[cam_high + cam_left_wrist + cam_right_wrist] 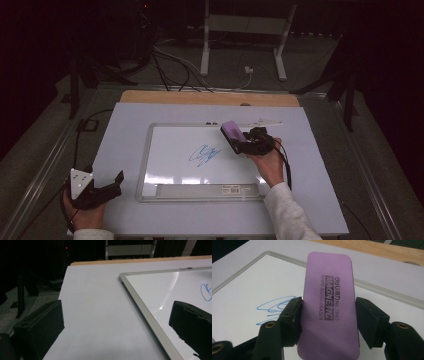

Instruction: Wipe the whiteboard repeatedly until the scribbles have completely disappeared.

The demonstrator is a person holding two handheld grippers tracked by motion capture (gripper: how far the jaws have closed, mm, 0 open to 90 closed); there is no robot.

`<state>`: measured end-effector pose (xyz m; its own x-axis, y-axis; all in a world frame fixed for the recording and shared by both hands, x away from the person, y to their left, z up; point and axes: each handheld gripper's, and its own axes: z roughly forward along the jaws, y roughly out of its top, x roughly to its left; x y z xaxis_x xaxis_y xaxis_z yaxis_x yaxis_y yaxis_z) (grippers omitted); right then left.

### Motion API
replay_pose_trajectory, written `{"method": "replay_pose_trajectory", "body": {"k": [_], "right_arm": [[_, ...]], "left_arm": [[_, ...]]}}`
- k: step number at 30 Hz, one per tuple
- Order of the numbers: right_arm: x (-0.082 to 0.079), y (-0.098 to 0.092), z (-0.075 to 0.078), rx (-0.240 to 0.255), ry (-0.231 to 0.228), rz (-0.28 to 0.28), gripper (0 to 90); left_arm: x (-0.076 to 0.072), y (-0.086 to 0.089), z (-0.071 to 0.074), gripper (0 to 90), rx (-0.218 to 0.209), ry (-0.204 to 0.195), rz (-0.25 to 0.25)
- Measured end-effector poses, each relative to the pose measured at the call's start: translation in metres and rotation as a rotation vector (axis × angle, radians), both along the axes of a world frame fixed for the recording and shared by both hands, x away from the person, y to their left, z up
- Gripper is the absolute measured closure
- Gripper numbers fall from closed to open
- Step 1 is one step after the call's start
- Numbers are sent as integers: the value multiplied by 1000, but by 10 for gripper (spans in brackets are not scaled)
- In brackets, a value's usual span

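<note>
A whiteboard (170, 165) with a grey frame lies on the white table top, and a blue scribble (205, 154) marks its middle. My right gripper (239, 142) hovers over the board's upper right part, shut on a purple magnetic whiteboard eraser (232, 131). In the right gripper view the eraser (329, 312) stands lengthwise between both jaws, with the scribble (274, 307) to its left. My left gripper (119, 181) rests open at the table's front left, left of the board. Its view shows the board's corner (123, 276) and bare table between the jaws.
A white marker (260, 122) lies just beyond the board's top right edge. A wooden strip (210, 98) runs along the table's far edge. Past it are a white stand (242, 30) and cables on a dark floor.
</note>
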<state>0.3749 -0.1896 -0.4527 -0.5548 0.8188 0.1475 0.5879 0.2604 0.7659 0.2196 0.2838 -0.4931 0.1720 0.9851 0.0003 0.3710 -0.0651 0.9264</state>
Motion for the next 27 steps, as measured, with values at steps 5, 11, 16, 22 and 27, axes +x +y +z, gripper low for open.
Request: {"method": "replay_pose_trajectory", "body": {"k": [5, 11, 16, 22, 27], "right_arm": [[3, 5, -5, -26, 3, 3, 412], [7, 13, -16, -64, 9, 2, 411], [10, 25, -26, -104, 15, 15, 411], [12, 33, -33, -131, 18, 19, 411], [14, 37, -40, -175, 19, 13, 410]], "left_arm": [[0, 1, 0, 6, -1, 0, 2], [0, 0, 0, 6, 1, 1, -1], [0, 1, 0, 6, -2, 1, 1], [0, 1, 0, 6, -2, 0, -1], [0, 1, 0, 6, -5, 2, 1]]}}
